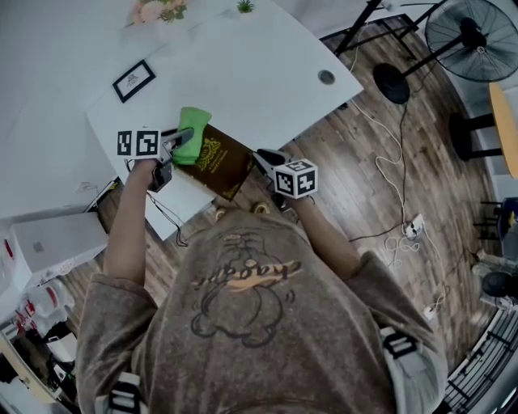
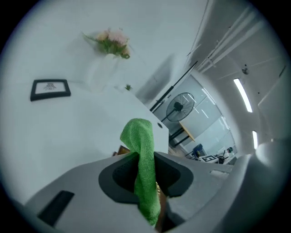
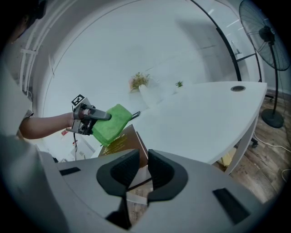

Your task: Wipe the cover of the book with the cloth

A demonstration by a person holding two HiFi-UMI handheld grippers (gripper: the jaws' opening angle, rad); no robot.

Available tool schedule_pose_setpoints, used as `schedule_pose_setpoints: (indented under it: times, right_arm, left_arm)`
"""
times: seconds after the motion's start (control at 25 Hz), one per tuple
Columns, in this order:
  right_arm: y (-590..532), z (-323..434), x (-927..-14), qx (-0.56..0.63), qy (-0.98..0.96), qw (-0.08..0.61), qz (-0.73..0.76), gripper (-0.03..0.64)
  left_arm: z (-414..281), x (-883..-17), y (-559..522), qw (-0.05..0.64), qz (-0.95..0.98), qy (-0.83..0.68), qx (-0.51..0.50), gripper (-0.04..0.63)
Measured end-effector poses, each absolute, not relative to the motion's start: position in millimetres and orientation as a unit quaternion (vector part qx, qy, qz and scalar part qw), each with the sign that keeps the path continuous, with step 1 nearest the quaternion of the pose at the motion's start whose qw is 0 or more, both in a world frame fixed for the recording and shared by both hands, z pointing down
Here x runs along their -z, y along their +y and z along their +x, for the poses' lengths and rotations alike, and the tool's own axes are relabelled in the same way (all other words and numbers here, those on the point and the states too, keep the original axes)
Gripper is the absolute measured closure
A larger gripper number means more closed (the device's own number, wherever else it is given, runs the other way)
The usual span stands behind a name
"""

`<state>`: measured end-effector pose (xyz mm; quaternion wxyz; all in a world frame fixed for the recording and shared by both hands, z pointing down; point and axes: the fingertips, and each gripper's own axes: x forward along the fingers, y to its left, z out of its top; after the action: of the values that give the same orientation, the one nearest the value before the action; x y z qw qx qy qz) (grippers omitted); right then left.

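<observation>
A brown book (image 1: 220, 164) with a gold emblem lies at the near edge of the white table (image 1: 259, 73), one corner past the edge. A folded green cloth (image 1: 191, 134) rests on the book's far left end, and my left gripper (image 1: 183, 141) is shut on it. In the left gripper view the cloth (image 2: 143, 159) stands up between the jaws of the left gripper (image 2: 145, 163). My right gripper (image 1: 261, 156) is shut on the book's near right edge; in the right gripper view the book (image 3: 119, 144) runs in between the jaws of the right gripper (image 3: 143, 158), with the cloth (image 3: 110, 124) beyond.
A small black picture frame (image 1: 133, 80) and flowers (image 1: 158, 10) sit at the table's far side, and a cable hole (image 1: 326, 77) at its right end. A standing fan (image 1: 473, 32) and loose cables (image 1: 405, 230) are on the wooden floor at right. A white box (image 1: 48, 238) stands at left.
</observation>
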<state>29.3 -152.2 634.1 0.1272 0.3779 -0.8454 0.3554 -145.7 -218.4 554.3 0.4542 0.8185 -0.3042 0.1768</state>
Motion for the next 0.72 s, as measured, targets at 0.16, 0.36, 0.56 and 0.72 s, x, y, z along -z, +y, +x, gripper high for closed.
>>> schedule_pose_setpoints:
  times: [0.16, 0.36, 0.56, 0.72]
  right_arm:
    - [-152, 29, -633, -0.354, -0.846, 0.131, 0.377, 0.554]
    - [-153, 29, -633, -0.355, -0.843, 0.131, 0.382, 0.554]
    - [-152, 29, -634, -0.352, -0.844, 0.133, 0.383, 0.554]
    - [-153, 29, -634, -0.351, -0.845, 0.133, 0.382, 0.554]
  left_arm:
    - [-167, -557, -248, 0.415, 0.811, -0.367, -0.187, 0.517]
    - [-157, -579, -256, 0.392, 0.806, -0.381, -0.229, 0.517]
    - [-130, -605, -248, 0.388, 0.806, -0.357, -0.267, 0.517]
    - [-120, -609, -246, 0.406, 0.804, -0.355, -0.251, 0.517]
